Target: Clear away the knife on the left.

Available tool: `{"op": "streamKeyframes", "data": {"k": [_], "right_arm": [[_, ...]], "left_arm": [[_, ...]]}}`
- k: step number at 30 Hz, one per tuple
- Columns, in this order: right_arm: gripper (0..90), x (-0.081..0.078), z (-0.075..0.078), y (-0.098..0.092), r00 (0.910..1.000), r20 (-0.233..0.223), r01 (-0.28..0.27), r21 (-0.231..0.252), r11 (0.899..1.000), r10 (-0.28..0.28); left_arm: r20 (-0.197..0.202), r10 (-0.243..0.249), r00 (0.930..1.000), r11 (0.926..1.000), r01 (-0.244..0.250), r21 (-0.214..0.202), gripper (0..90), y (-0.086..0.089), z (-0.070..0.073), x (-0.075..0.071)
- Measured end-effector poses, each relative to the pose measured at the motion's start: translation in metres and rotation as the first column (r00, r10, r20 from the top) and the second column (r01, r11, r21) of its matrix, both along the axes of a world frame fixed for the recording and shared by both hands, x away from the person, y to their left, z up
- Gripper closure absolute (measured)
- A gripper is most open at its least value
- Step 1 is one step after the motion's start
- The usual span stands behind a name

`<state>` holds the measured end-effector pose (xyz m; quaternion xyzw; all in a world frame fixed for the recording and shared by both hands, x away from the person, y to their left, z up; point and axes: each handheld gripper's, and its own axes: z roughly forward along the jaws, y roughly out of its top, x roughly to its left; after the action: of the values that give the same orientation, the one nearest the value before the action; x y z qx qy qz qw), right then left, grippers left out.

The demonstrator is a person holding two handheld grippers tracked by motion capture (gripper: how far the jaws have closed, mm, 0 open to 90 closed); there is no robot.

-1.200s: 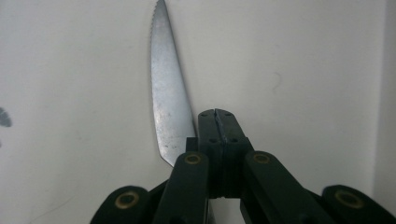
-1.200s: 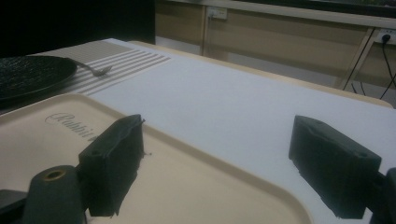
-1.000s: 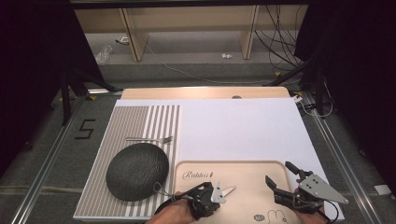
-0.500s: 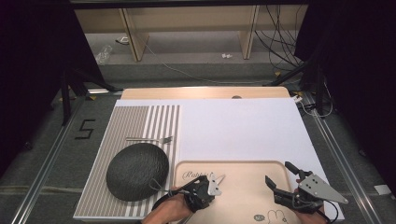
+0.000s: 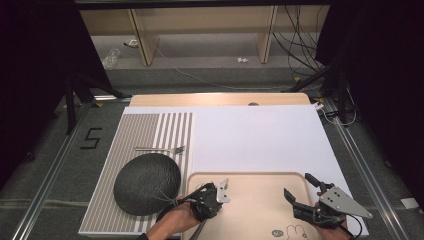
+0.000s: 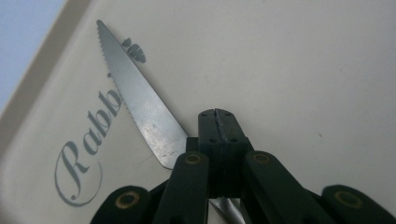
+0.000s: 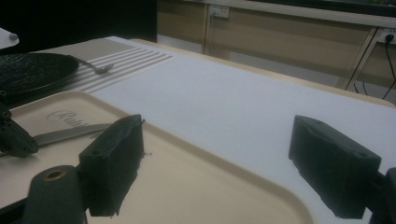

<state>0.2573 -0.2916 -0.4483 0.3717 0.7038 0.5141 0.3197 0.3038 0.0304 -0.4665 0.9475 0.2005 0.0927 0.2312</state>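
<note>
A serrated steel knife (image 6: 140, 100) lies low over the beige tray (image 6: 303, 70), its blade running up and left across the printed word "Rabbit". My left gripper (image 6: 217, 114) is shut on the knife near the handle end, jaws pressed together. From above, the left gripper (image 5: 216, 196) sits at the tray's (image 5: 260, 200) left side, the blade (image 5: 223, 188) pointing away from the person. My right gripper (image 5: 298, 185) hovers open over the tray's right part, nothing between its jaws. The right gripper view has those jaws (image 7: 219, 154) spread wide and the knife (image 7: 70, 133) at far left.
A dark round plate (image 5: 147, 182) lies on the striped mat (image 5: 145, 130) left of the tray, with a fork (image 5: 160, 149) beyond it. A white sheet (image 5: 250, 140) covers the table behind the tray. Cables and shelving stand past the far edge.
My left gripper has shifted left across the tray with the knife, and the blade has swung from pointing right to pointing away. The right gripper has stayed put.
</note>
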Motion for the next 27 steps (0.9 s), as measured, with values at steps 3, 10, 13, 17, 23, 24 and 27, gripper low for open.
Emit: {"op": "streamKeyframes", "data": {"k": [3,10,13,17,23,24,27], "right_arm": [[18.8,0.0,0.0,0.0,1.0,0.0,-0.001,0.001,1.0,0.001],[18.8,0.0,0.0,0.0,1.0,-0.001,-0.002,0.0,1.0,0.002],[18.8,0.0,0.0,0.0,1.0,-0.001,-0.001,-0.001,1.0,0.001],[18.8,0.0,0.0,0.0,1.0,-0.002,-0.003,-0.004,1.0,0.003],[18.8,0.0,0.0,0.0,1.0,-0.002,-0.002,-0.002,1.0,0.002],[18.8,0.0,0.0,0.0,1.0,0.0,-0.003,-0.002,1.0,0.003],[18.8,0.0,0.0,0.0,1.0,-0.001,-0.004,-0.004,1.0,0.004]], "left_arm": [[0.003,0.011,0.9999,0.9998,-0.011,0.015,89.2,0.003,0.0,0.002],[-0.011,0.027,0.9996,0.9993,-0.027,0.026,89.3,0.01,0.001,0.005],[-0.022,0.034,0.9992,0.9991,-0.034,0.025,89.3,0.013,0.001,0.006],[-0.029,0.038,0.9989,0.9988,-0.037,0.031,89.3,0.016,0.002,0.007],[-0.045,0.05,0.9978,0.9983,-0.048,0.032,89.3,0.022,0.002,0.007],[-0.047,0.049,0.9977,0.9983,-0.047,0.035,89.3,0.023,0.002,0.008],[-0.051,0.049,0.9975,0.9979,-0.047,0.045,89.3,0.025,0.003,0.008]]}}
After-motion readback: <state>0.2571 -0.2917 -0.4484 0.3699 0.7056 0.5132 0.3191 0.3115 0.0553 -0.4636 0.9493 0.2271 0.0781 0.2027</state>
